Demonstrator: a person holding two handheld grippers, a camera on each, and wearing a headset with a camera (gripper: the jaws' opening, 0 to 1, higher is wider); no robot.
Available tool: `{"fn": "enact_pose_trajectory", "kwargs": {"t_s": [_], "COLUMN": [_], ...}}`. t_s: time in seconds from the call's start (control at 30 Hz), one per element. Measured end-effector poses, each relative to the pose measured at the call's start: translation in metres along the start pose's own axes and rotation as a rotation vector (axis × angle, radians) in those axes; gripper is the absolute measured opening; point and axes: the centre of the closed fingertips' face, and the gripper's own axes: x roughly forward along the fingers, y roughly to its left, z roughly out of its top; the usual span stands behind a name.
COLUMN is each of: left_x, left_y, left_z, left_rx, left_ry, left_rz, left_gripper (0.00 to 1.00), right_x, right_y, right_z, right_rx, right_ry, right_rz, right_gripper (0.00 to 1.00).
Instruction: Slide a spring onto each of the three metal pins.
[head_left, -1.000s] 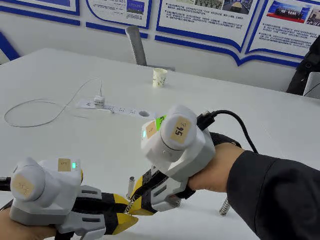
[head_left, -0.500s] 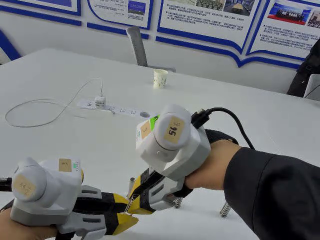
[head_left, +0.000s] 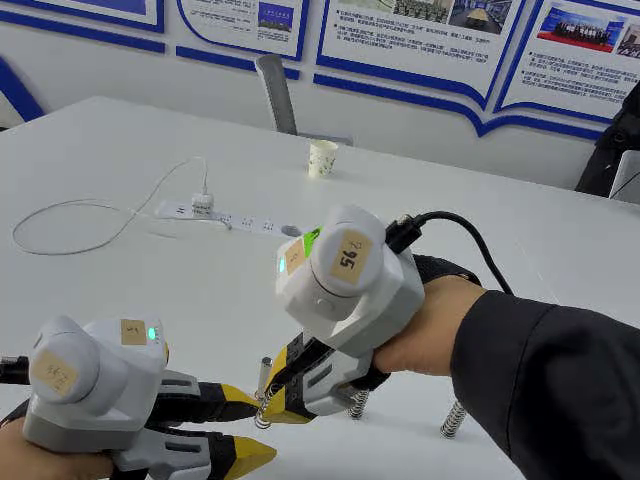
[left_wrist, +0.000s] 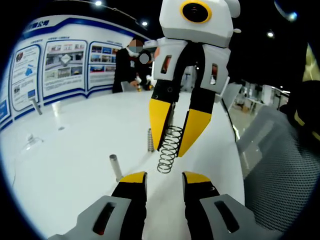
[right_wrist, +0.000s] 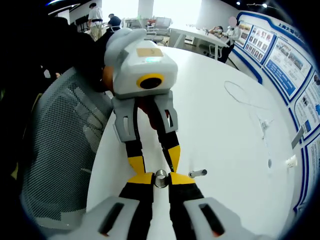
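the left gripper (head_left: 248, 428) has let go: a second ago its yellow tips were pressed together at the lower end of the spring (head_left: 263, 408), and now they stand wide apart at 7 o'clock of it, no longer touching it. in the left gripper view the jaws are parted at the bottom, with the coil hanging clear above the gap. the right gripper (head_left: 272, 400) has hardly moved and stays clamped on the spring, now carrying it alone. its own view shows the coil end-on, pinched between the two yellow tips. the spring hangs tilted, with its lower end just beside the bare pin (head_left: 264, 372), which stands upright on the table (head_left: 200, 280) at about 11 o'clock of the right gripper's tips. the two sprung pins (head_left: 357, 403) and (head_left: 453, 418) stand where they did, at 3 o'clock of that gripper.
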Motion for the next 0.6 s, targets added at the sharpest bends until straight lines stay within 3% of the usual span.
{"fn": "enact_pose_trajectory", "kwargs": {"t_s": [0.6], "left_x": [-0.002], "left_y": [0.011], "left_z": [-0.007], "left_rx": [-0.054], "left_ry": [0.024], "left_rz": [0.049], "left_gripper": [0.46], "right_x": [-0.008], "right_y": [-0.014], "right_z": [-0.006], "right_rx": [0.018], "right_ry": [0.010], "right_rz": [-0.028], "right_gripper": [0.12]}}
